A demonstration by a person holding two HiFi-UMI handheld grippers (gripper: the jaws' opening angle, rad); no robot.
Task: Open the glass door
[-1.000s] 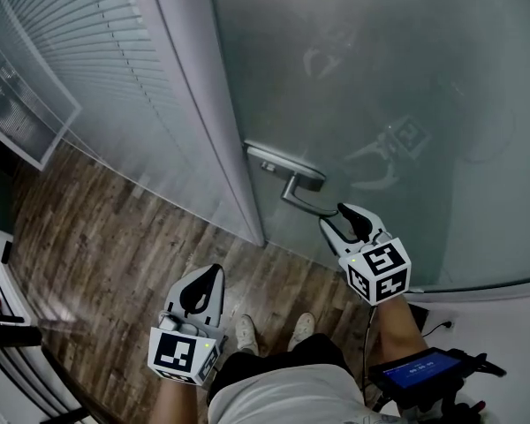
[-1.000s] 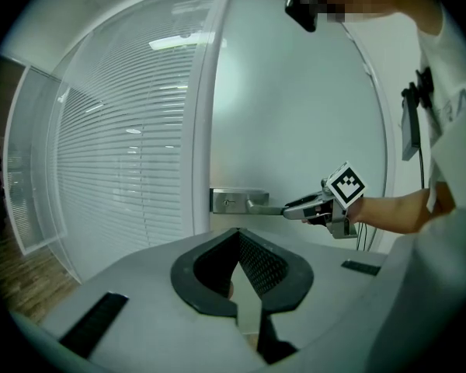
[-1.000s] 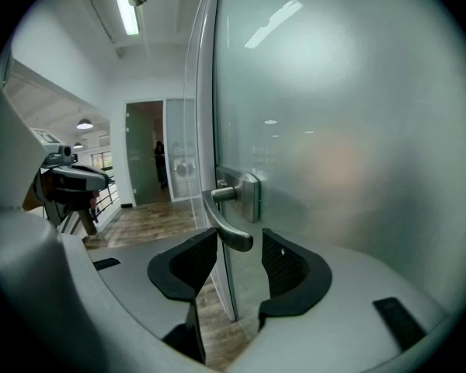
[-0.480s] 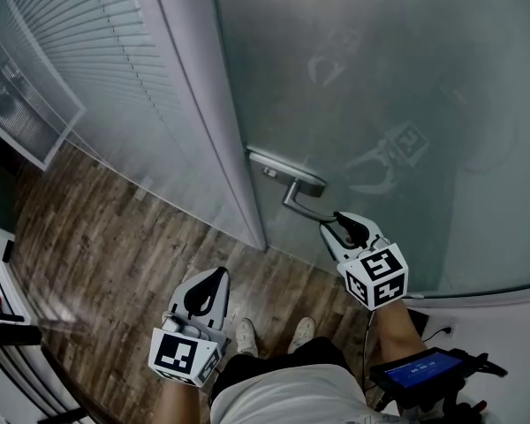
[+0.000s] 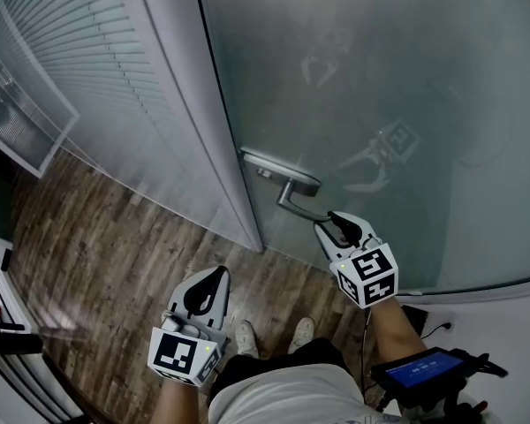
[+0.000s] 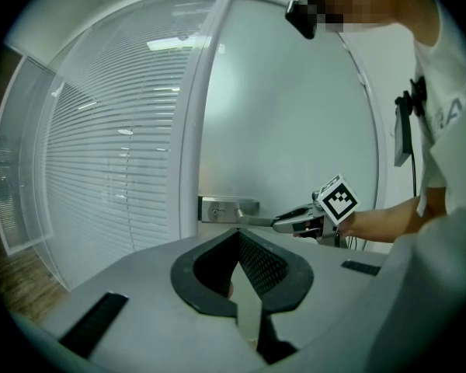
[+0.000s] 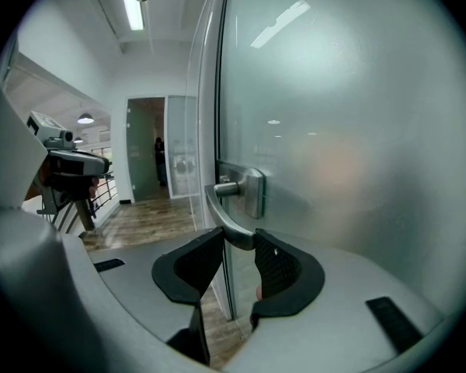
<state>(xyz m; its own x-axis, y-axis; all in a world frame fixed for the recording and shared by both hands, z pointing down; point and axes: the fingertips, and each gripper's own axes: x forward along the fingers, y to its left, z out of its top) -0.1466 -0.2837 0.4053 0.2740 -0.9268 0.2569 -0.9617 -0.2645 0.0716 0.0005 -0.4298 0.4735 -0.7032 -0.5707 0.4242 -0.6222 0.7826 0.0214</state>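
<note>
In the head view, the person is standing close up to the glass door [image 5: 397, 87], which is filling the upper right of the picture. Its door handle [image 5: 299, 205] is jutting out near the door's left edge, just below the lock plate [image 5: 281, 171]. The right gripper [image 5: 334, 223] is reaching up to the free end of that lever, presumably because the far end gives the most leverage for unlatching. The left gripper [image 5: 208, 281] is hanging low over the wooden floor [image 5: 106, 246], well apart from the door. I'd judge it is idling because one hand is enough for this job.

In the left gripper view, its fingers [image 6: 260, 266] are lying clenched together with nothing between them. Past them, the right gripper is showing at the lever, with the blinds [image 6: 116, 169] running alongside the door.

In the right gripper view, the fingers [image 7: 278, 264] are clamping the tip of the curved lever from both sides, the metal sitting right at the fingertips and no deeper. That shallow hold looks meant for pressing the lever down, though it could slip off the rounded end once force goes in. From here I cannot tell whether the door's edge is parting from the frame. The opening itself seems barely begun, with the lever to be turned first and the door swung after.
</note>
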